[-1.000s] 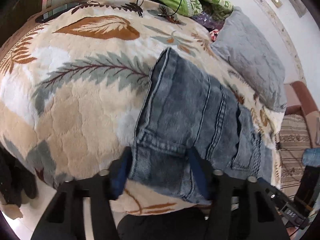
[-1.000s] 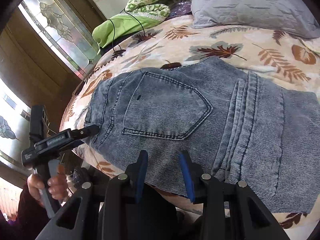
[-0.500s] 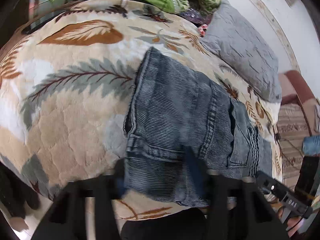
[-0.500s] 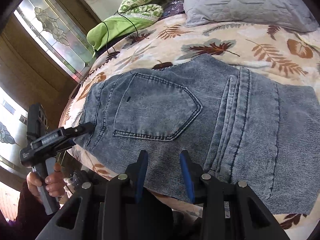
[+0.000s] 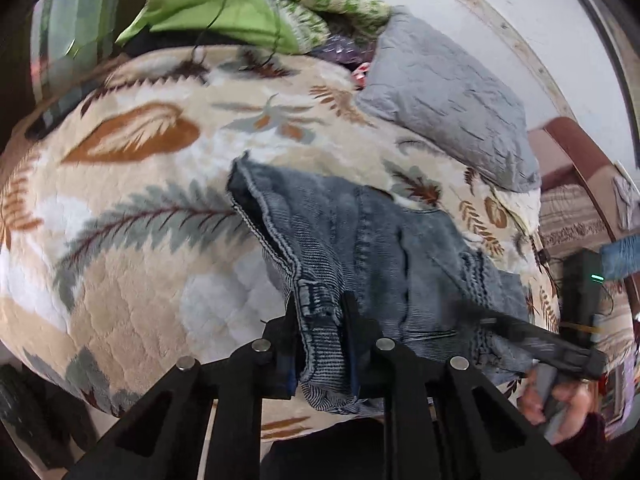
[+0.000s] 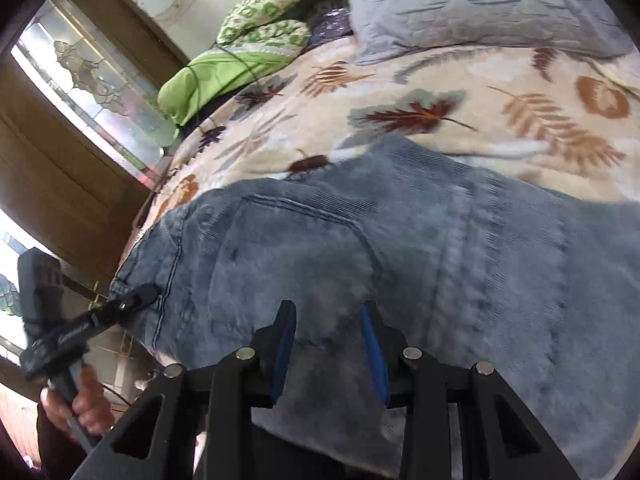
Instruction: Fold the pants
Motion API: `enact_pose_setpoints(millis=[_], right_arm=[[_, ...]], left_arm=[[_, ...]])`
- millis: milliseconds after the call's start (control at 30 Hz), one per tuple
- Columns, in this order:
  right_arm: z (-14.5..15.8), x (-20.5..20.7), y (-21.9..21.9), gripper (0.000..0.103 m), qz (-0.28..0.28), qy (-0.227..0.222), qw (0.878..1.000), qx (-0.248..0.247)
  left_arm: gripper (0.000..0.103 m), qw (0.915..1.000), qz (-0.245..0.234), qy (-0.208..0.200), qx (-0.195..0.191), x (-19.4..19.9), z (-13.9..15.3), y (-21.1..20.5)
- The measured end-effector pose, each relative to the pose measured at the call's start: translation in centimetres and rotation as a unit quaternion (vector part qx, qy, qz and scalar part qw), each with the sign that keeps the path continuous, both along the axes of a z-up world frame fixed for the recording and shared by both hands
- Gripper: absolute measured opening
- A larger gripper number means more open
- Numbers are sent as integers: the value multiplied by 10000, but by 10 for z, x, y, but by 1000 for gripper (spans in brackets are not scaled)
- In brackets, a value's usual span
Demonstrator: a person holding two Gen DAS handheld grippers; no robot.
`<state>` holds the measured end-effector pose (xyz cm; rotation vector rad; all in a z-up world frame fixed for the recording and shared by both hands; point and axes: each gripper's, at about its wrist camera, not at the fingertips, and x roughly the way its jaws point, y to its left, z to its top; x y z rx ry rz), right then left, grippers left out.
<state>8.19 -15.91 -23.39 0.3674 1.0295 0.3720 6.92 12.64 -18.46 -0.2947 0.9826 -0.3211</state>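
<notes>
Blue-grey denim pants (image 5: pixel 360 248) lie folded on the leaf-patterned blanket (image 5: pixel 132 208), back pocket up in the right wrist view (image 6: pixel 360 248). My left gripper (image 5: pixel 322 312) is shut on the waistband corner, which bunches between its blue pads and lifts off the bed. It also shows at the left of the right wrist view (image 6: pixel 140 298). My right gripper (image 6: pixel 328 328) is open, its jaws straddling the near edge of the pants below the pocket. It shows blurred in the left wrist view (image 5: pixel 464 312).
A grey pillow (image 5: pixel 448 100) lies at the head of the bed, with green bedding (image 5: pixel 224 12) and a black cable (image 6: pixel 224 68) behind. A wooden door with patterned glass (image 6: pixel 92 92) stands left. A black device with a green light (image 5: pixel 584 284) stands beyond the bed's right side.
My left gripper has closed on the waistband corner and pulled it up, opening the waist. My right gripper has moved in over the pants' near edge, still open.
</notes>
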Motion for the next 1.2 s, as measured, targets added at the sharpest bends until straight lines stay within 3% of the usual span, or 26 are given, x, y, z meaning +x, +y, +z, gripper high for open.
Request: enact_pose_setpoints(millis=[67,233,300,333,367,433,500,533,667,700,833,967,1100,1200], right_arm=[[-14,8,12,38,49,250,9995,-183],[-2,3,26,37,364,-41,9993,-111],[-6,2,24,37,333,-55,9989,-314],[-11,3,20,37,285,35,9992,-268],[-15,4,15,36,228,100,9996,-108],[-19,4,7,36,133,145,9996,220],[-19,6,8,36,127,166,9996,209],[-19,6,11,36,144,145,9997,125],[-16,3,21,36,182,10,9996,-194],[-16,2,20,36,163,-4,9997,-172],[-16,-5,5,36,-11,-26,9999,114],[-9,-17,-18,36,-236,-161,9994,190],[3,-20,-42,36,-341,-256,9958,805],[10,-12,-36,36,-167,-352,9907,1304]], left_arm=[[18,9999,-50,-50,130,1,4,-6],[20,9997,98,109,175,3,-9,2],[26,9992,191,261,254,4,-19,7],[35,9985,275,388,281,5,-27,11],[45,9976,337,550,245,7,-36,16],[56,9964,454,698,134,9,-48,23],[56,9963,480,711,29,11,-51,24],[56,9968,423,685,32,12,-50,21],[23,9980,251,571,89,13,-43,10],[20,9984,219,519,95,13,-38,8],[16,9992,166,358,63,9,-23,3],[16,9995,-134,-170,244,-8,15,-19],[16,9962,-512,-603,363,-22,48,-52],[16,9922,-855,-836,342,-32,71,-80]])
